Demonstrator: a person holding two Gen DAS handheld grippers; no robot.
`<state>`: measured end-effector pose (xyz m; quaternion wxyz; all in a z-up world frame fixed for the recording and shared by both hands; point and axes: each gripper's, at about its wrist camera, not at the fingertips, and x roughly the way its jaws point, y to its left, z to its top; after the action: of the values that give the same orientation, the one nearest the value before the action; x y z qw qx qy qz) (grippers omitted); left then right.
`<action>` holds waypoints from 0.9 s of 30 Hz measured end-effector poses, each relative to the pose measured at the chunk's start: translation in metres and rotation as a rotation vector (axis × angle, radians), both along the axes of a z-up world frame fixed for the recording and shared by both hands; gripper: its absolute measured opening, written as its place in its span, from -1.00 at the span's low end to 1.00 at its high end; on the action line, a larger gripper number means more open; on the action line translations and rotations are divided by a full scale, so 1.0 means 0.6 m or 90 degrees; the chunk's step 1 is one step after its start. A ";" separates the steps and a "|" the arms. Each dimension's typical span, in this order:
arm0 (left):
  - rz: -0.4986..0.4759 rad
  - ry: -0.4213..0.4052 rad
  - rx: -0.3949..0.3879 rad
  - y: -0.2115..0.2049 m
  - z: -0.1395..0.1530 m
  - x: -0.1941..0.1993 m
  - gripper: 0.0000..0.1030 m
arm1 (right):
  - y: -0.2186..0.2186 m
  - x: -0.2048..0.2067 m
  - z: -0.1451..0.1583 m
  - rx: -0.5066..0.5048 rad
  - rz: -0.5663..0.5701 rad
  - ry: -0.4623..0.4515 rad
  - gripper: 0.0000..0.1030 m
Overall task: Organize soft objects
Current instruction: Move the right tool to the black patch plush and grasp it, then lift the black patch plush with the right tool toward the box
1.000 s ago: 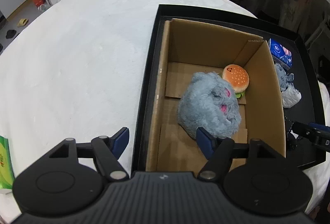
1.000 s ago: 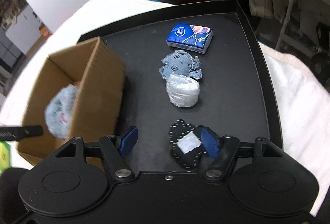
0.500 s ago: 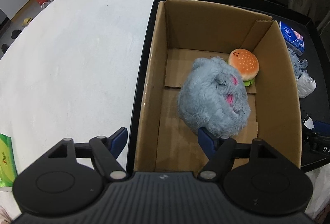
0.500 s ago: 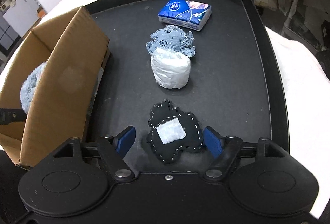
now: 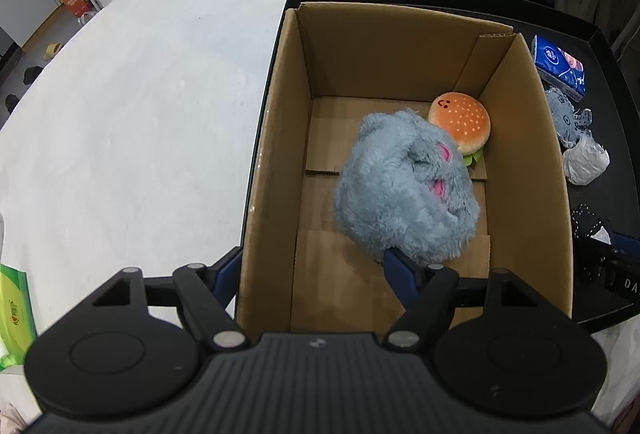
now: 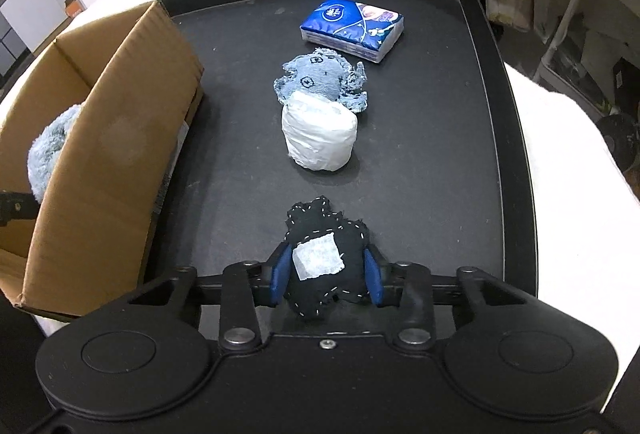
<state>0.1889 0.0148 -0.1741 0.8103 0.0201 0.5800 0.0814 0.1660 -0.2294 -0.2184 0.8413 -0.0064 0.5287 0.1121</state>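
A cardboard box [image 5: 280, 154] on the black tray [image 6: 420, 174] holds a grey fluffy plush [image 5: 404, 194] and a small burger plush [image 5: 460, 120]. My left gripper [image 5: 314, 272] is open and straddles the box's near left wall. Its right finger is inside the box against the grey plush, its left finger outside. On the tray lies a black stitched pouch [image 6: 324, 254] with a white patch. My right gripper [image 6: 325, 276] is closing its jaws, and the pads press the pouch from both sides. Beyond the pouch lie a white bundle [image 6: 320, 138], a denim toy [image 6: 320, 74] and a blue tissue pack [image 6: 352, 28].
The tray has a raised rim and sits on a white cloth-covered table [image 5: 140, 114]. A green packet [image 5: 14, 310] lies at the table's left edge. Shelves and bags stand beyond the tray on the right.
The right jaws have come in from wide open onto the black pouch, which now looks squeezed. The left gripper has edged forward and down over the box.
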 end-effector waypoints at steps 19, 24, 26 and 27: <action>0.010 -0.016 -0.023 0.019 0.009 -0.010 0.43 | -0.001 -0.014 0.045 0.043 -0.026 -0.035 -0.30; 0.023 -0.017 -0.035 0.035 0.007 -0.015 0.43 | 0.008 -0.021 0.063 0.048 -0.024 -0.045 -0.30; 0.028 -0.019 -0.042 0.040 0.005 -0.017 0.43 | 0.013 -0.024 0.071 0.045 -0.019 -0.050 -0.30; 0.031 -0.021 -0.045 0.043 0.004 -0.018 0.43 | 0.016 -0.024 0.075 0.045 -0.017 -0.051 -0.30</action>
<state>0.1784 0.0404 -0.1717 0.8177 -0.0236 0.5694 0.0810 0.1514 -0.2200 -0.1735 0.8631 0.0259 0.4900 0.1195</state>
